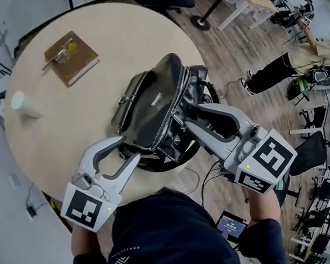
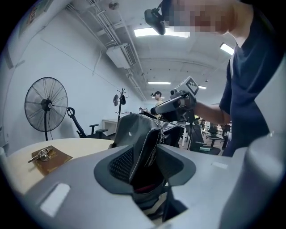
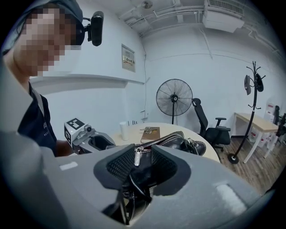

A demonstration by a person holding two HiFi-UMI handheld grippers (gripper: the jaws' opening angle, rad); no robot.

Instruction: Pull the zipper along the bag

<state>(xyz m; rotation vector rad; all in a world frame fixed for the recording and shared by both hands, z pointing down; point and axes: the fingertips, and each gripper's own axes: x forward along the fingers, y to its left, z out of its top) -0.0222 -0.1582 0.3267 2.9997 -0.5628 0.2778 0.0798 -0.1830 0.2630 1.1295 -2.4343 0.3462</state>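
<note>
A black leather bag (image 1: 156,100) lies on the round table (image 1: 62,144), its zipper (image 1: 177,95) running along the top. My left gripper (image 1: 127,148) stands open around the bag's near lower corner; in the left gripper view (image 2: 145,167) the bag's end (image 2: 134,129) sits between the pads without being pressed. My right gripper (image 1: 184,117) comes in from the right at the zipper's near end. In the right gripper view (image 3: 142,163) its pads close on the bag's end (image 3: 178,143), with the metal zipper pull (image 3: 136,155) at the tips against the left pad.
A brown notebook (image 1: 70,57) with metal items on it and a white cup (image 1: 25,104) sit on the table's left half. A standing fan (image 3: 174,98), an office chair (image 3: 210,127) and a coat stand (image 3: 250,89) are beyond the table. A person (image 1: 305,56) is at the far right.
</note>
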